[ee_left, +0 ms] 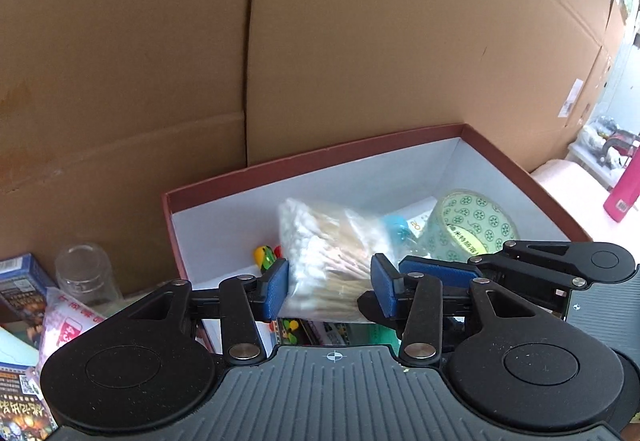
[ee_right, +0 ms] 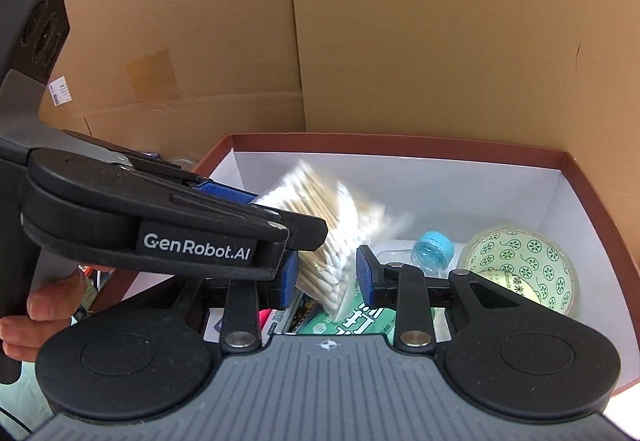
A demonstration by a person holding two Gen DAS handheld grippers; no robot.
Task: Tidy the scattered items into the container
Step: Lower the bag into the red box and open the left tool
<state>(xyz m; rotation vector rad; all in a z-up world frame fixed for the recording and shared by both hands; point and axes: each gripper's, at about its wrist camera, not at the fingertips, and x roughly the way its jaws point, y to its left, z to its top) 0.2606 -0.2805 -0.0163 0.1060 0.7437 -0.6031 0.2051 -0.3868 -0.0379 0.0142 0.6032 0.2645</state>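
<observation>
A clear bag of cotton swabs (ee_left: 328,261) hangs over the red-walled box (ee_left: 320,157) with a white inside. My left gripper (ee_left: 330,291) has its blue pads to either side of the bag; a gap shows on the right side, so the jaws look open. In the right wrist view the bag (ee_right: 332,241) is motion-blurred and sits between my right gripper's (ee_right: 326,279) open jaws, with the left gripper (ee_right: 224,217) reaching in from the left above it. A tape roll (ee_left: 472,225) and a blue-capped bottle (ee_right: 432,249) lie in the box.
Cardboard boxes (ee_left: 360,41) stand behind the red box. Left of it are a clear glass jar (ee_left: 84,273), a blue carton (ee_left: 20,289) and a pink-printed packet (ee_left: 64,325). A green pack (ee_right: 356,321) lies at the box's near end. A pink item (ee_left: 624,185) stands far right.
</observation>
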